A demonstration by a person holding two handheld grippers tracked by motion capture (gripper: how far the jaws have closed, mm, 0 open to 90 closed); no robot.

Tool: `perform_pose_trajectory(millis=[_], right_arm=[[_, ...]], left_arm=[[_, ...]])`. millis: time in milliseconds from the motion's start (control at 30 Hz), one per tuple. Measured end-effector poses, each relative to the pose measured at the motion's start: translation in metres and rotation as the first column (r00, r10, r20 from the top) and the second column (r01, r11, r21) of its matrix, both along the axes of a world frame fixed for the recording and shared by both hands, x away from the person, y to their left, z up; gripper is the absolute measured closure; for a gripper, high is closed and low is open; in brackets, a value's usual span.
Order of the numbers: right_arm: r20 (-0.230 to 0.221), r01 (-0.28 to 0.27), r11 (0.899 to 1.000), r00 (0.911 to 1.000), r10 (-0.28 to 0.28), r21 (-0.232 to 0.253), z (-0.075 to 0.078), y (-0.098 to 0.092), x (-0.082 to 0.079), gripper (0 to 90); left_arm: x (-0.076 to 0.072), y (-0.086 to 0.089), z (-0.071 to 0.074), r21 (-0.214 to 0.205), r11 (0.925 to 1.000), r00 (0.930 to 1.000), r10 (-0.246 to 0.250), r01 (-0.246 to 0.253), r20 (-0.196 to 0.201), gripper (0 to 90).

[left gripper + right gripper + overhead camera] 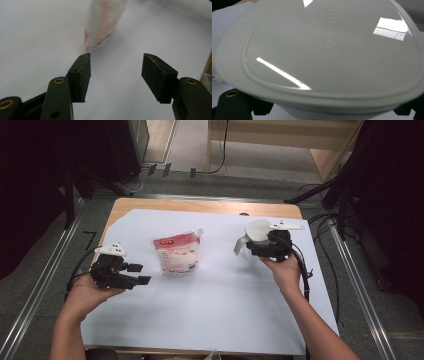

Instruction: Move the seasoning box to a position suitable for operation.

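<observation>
Holding a pale grey lidded container (256,234), the right tool (264,249) sits raised over the far right part of the white sheet (210,310) that covers the worktop (150,204). Right gripper view: the container's glossy lid (332,50), embossed with lettering, lies just above the two black jaws, whose ends flank the container's underside at the bottom corners. Clamped on the container, by the look of it; the pad contact itself is hidden under the rim.

Left tool (134,274): jaws apart, nothing between them. Left gripper view shows both black pads (83,75) with bare white sheet in the gap. Just beyond the jaw tips, slightly toward the left pad, lies the near end of a red-and-white pouch (102,22), blurred.

High view: the pouch (176,252) lies flat on the sheet, near the middle, between the two tools, closer to the left one. Left hand (95,292) low at the sheet's left edge; right hand (286,272) under its tool. Cables trail off the worktop's right side.
</observation>
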State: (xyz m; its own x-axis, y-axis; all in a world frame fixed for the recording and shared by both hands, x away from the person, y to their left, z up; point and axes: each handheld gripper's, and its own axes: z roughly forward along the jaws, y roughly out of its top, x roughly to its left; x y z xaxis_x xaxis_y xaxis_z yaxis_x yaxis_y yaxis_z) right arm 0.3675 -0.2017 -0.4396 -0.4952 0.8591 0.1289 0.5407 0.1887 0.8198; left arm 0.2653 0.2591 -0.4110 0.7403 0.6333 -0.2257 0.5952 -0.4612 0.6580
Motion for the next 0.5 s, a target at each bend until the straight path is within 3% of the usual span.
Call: perform_pose_trajectory(millis=[33,133,167,267,367,500], right_arm=[[0.000,-0.033,0.999,0.9994,0.033,-0.005,0.002,-0.001,-0.007,14.0],[0.011,-0.071,0.997,0.9974,0.071,-0.015,0.006,0.000,-0.018,14.0],[0.016,-0.080,0.997,0.9966,0.080,-0.016,0.008,-0.001,-0.020,14.0],[0.028,-0.109,0.994,0.9936,0.109,0.000,0.011,-0.003,-0.032,14.0],[0.029,-0.126,0.992,0.9916,0.126,0.005,0.012,-0.007,-0.042,14.0],[0.054,-0.144,0.990,0.9881,0.144,-0.012,0.008,-0.014,-0.057,14.0]], left_arm=[[-0.001,-0.005,-0.002,0.008,0.9996,0.9996,-0.028,0.028,-0.009,42.2],[0.000,-0.014,-0.001,0.013,0.9990,0.9991,-0.043,0.043,0.007,42.2],[0.001,-0.019,0.001,-0.005,0.9986,0.9986,-0.052,0.052,0.010,42.3],[0.011,-0.030,0.005,-0.056,0.9950,0.9954,-0.086,0.083,-0.043,45.5],[0.013,-0.039,0.007,-0.051,0.9942,0.9950,-0.096,0.095,-0.026,47.1],[0.013,-0.064,0.020,-0.008,0.9862,0.9860,-0.165,0.165,0.023,45.9]])
